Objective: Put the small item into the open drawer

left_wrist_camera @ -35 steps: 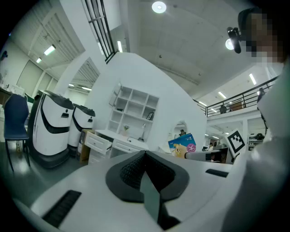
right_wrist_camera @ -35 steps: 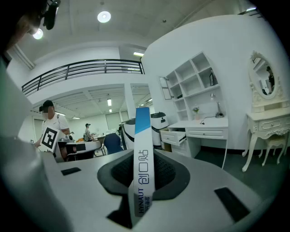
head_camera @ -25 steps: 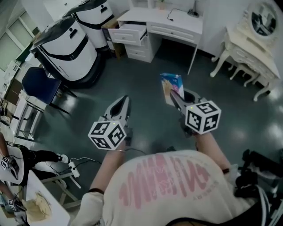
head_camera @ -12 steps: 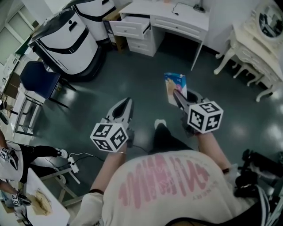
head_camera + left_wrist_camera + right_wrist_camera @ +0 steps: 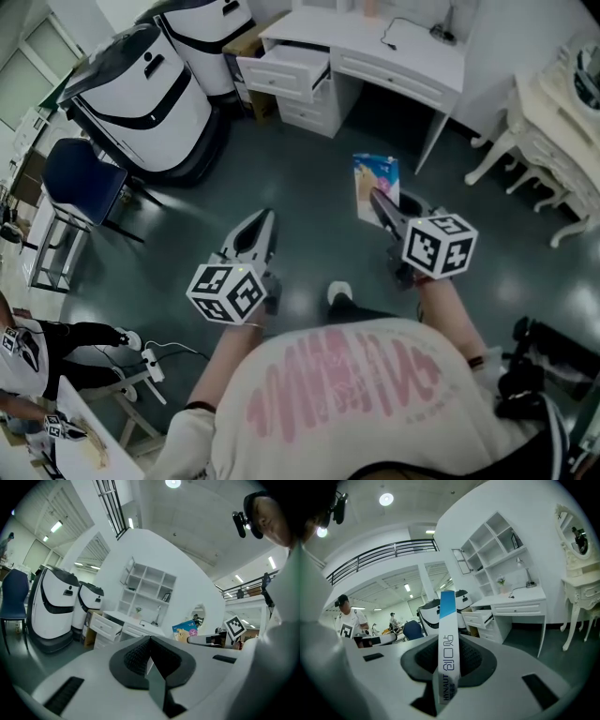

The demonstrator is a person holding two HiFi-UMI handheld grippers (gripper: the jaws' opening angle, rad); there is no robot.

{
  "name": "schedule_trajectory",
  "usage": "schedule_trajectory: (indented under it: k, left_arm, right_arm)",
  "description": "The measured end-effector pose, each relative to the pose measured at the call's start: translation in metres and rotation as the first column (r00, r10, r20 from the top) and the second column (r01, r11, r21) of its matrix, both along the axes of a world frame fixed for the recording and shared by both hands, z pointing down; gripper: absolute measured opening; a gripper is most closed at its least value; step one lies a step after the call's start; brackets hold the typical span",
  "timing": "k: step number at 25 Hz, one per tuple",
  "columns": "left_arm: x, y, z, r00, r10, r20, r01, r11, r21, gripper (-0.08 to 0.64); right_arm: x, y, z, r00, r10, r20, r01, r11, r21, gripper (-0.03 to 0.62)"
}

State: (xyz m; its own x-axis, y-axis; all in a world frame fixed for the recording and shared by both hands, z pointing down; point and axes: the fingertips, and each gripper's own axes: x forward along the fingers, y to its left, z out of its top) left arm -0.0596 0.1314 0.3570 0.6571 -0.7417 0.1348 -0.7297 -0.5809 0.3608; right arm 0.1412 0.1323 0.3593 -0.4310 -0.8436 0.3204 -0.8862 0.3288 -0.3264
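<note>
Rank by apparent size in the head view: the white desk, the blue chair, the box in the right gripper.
1. white desk
2. blue chair
3. box in the right gripper, smallest even though nearest the camera

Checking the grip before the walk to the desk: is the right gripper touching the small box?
Touching. The right gripper view shows the small box standing edge-on between the right gripper's fingers, both pressed against its flat sides.
</note>
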Motion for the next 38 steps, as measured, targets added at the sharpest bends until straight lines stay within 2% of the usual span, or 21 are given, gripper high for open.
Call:
schedule_trajectory:
  k: [5,10,18,26,31,38]
  left_arm:
    - [0.023,-0.071,-0.016,0.999,0.001,-0.033,-0.001,1.000,0.015,0.029]
    - [0.056,-0.143,-0.025,1.000,0.008,-0.012,-0.007,0.999,0.043,0.029]
    - [0.051,-0.158,-0.023,1.000,0.002,-0.021,-0.001,0.999,0.048,0.029]
    - [0.072,-0.177,-0.015,0.998,0.052,-0.035,-0.050,0.997,0.052,0.029]
    - [0.067,-0.212,-0.007,0.999,0.001,-0.045,0.000,0.999,0.036,0.029]
    - [0.057,-0.255,0.002,0.999,-0.025,-0.040,0.026,0.999,0.023,0.029]
  right_arm:
    - [0.012,-0.069,-0.010,0.998,-0.038,-0.046,0.038,0.999,0.010,0.089]
    - [0.024,-0.145,-0.018,0.996,-0.083,0.028,0.084,0.997,-0.001,0.089]
    - [0.031,-0.156,-0.025,0.997,-0.071,-0.014,0.072,0.997,0.038,0.089]
    - [0.054,-0.177,-0.003,0.999,-0.043,0.013,0.043,0.999,-0.004,0.089]
    - [0.073,-0.204,0.006,0.999,-0.035,-0.021,0.035,0.999,-0.019,0.089]
    - [0.082,-0.246,0.019,1.000,-0.016,0.000,0.016,0.999,-0.031,0.089]
